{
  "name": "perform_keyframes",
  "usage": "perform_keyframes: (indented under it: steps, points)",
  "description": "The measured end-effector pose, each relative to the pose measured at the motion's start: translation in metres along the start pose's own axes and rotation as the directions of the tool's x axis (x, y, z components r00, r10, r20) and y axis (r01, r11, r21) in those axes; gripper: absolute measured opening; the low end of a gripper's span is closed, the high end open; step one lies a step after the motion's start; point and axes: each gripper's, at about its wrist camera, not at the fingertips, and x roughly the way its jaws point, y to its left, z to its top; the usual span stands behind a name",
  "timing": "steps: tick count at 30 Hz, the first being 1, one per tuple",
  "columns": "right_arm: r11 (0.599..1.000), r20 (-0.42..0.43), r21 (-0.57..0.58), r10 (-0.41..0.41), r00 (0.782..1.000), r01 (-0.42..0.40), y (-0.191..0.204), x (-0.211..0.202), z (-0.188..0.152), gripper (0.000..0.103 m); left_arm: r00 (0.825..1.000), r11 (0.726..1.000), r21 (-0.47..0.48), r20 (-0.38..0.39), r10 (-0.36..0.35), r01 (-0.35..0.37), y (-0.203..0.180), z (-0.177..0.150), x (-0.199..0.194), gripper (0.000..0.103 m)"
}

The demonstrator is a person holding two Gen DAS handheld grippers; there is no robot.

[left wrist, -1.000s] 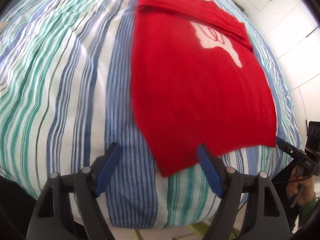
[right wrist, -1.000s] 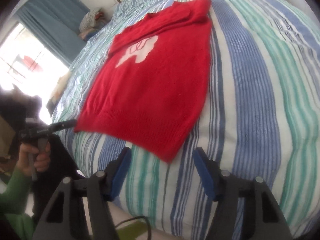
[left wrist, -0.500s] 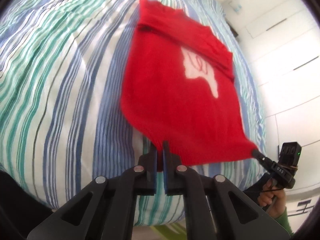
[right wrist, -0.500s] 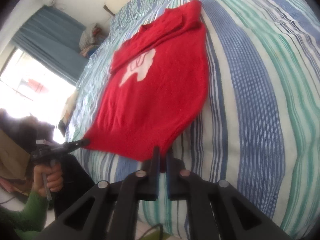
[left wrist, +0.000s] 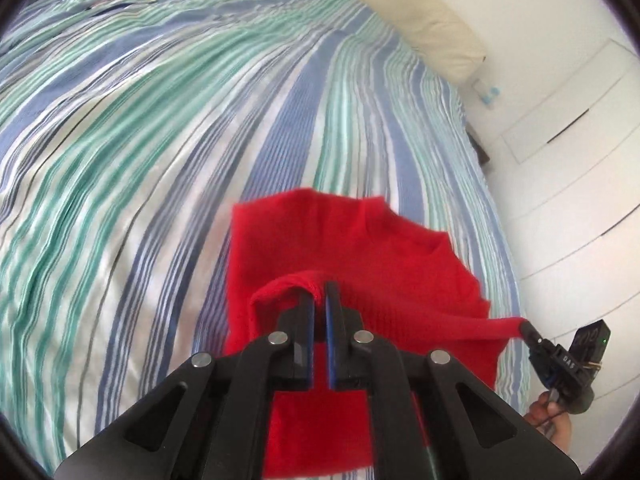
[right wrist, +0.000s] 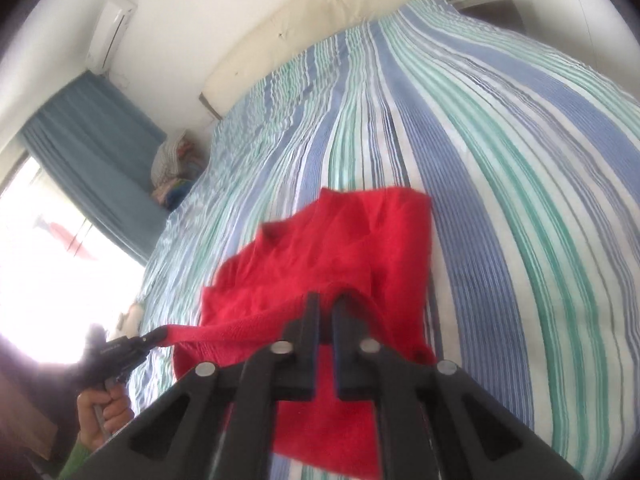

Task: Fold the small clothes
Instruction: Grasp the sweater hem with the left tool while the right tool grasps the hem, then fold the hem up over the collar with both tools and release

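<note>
You were in a home bedroom: a striped bed point(right wrist: 500, 128) with padded headboard point(right wrist: 320, 12), curtained window point(right wrist: 92, 148), wall air conditioner point(right wrist: 110, 32).

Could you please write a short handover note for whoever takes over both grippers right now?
Left gripper: shut on one hem corner of the red sweater.
Right gripper: shut on the other hem corner.
The hem is lifted off the striped bed cover, stretched between both grippers; the sweater's far end appears to rest on the bed.
Done: both corners gripped and raised.
Left: carry the hem over to the far end, lay it flat, release.
</note>
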Motion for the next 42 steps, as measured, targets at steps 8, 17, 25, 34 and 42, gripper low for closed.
perform_keyframes:
  steps: [8,17,25,34,42]
  points:
    - [0.997,-0.051,0.031,-0.075,0.996,0.077,-0.026,0.115,0.083,0.006,0.991,0.993,-0.015,-0.069,0.113,-0.114,0.012,0.062,0.089,0.016]
    - [0.987,-0.007,-0.144,-0.077,0.997,0.075,-0.006,0.096,0.086,0.027,0.996,0.996,0.051,0.051,0.071,-0.074,0.019,0.059,0.027,0.082]
    - [0.857,-0.289,-0.515,-0.167,0.943,-0.006,0.018,0.079,-0.039,0.026,0.974,0.941,0.289,-0.084,0.209,-0.177,0.024,-0.068,0.016,0.088]
    - [0.854,-0.187,-0.515,-0.2,0.962,0.077,0.027,0.019,-0.071,0.038,0.98,0.951,0.247,-0.023,0.196,-0.184,0.016,-0.151,-0.041,0.09]
    - [0.921,-0.118,-0.369,-0.18,0.976,0.125,0.029,-0.017,-0.155,0.05,0.958,0.919,0.274,0.057,0.28,-0.285,0.004,-0.205,-0.047,0.091]
